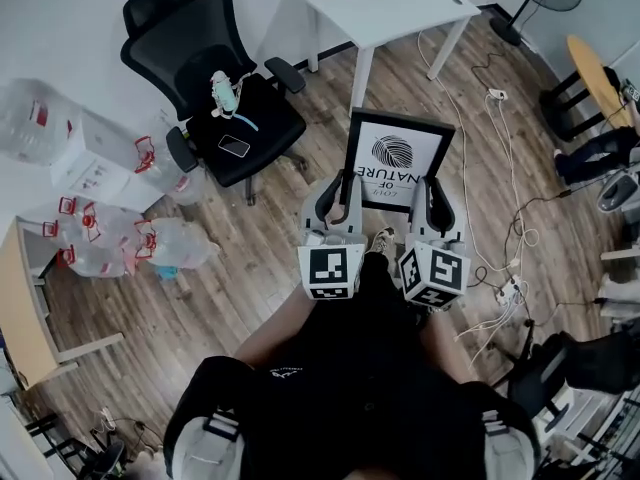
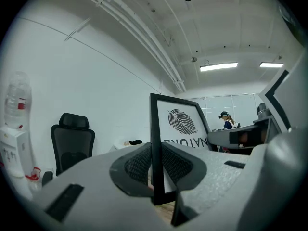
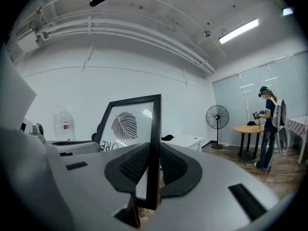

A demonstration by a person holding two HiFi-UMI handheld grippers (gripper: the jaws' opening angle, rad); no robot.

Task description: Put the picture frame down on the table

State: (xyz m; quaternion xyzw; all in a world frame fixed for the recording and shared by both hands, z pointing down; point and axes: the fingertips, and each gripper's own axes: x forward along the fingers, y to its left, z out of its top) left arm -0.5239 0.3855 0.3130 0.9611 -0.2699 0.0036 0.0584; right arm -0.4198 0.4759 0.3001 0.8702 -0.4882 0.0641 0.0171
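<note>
The frame [image 1: 398, 158] hangs upright in the air over the wood floor [image 1: 260, 258], short of the white desk [image 1: 390, 8] and not on it. Its long axis runs up and down, and its leaf-print face is turned toward the person. The left gripper [image 1: 337, 193] has its jaws clamped on the lower left side rail. The right gripper [image 1: 433, 203] has its jaws clamped on the lower right side rail. In each gripper view the black rail stands edge-on between the pads. A black chair [image 1: 210, 58] stands left of the desk.
</note>
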